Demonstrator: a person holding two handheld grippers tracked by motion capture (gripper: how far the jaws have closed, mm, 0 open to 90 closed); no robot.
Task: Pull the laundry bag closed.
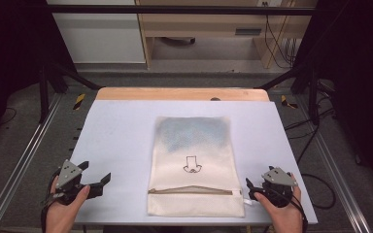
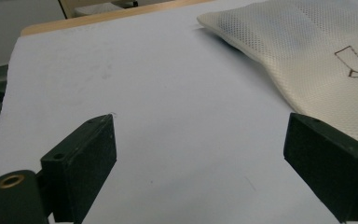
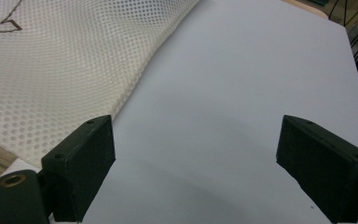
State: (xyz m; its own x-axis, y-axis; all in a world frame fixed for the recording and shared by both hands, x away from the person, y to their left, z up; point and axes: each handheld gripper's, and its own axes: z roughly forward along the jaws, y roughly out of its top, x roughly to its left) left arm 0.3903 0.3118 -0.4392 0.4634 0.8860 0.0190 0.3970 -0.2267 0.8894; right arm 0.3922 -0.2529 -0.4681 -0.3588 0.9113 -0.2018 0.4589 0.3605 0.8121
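A cream mesh bag [image 1: 192,160] lies flat in the middle of the white table [image 1: 116,136]. Its zipper [image 1: 194,191] runs across near the front edge, and a small arrow [image 1: 192,165] is drawn on it. My left gripper [image 1: 97,171] rests open at the front left, apart from the bag. In the left gripper view, the jaws [image 2: 200,154] stand wide over bare table with the bag [image 2: 307,60] to their right. My right gripper [image 1: 256,180] is open at the front right, close to the bag's corner. In the right gripper view, the bag [image 3: 65,70] lies just left of the open gripper [image 3: 196,154].
A wooden strip [image 1: 182,93] borders the table's far edge. Metal rails [image 1: 24,160] run along both sides of the table, and cables [image 1: 315,179] lie on the floor at the right. A cabinet [image 1: 204,29] stands beyond the table.
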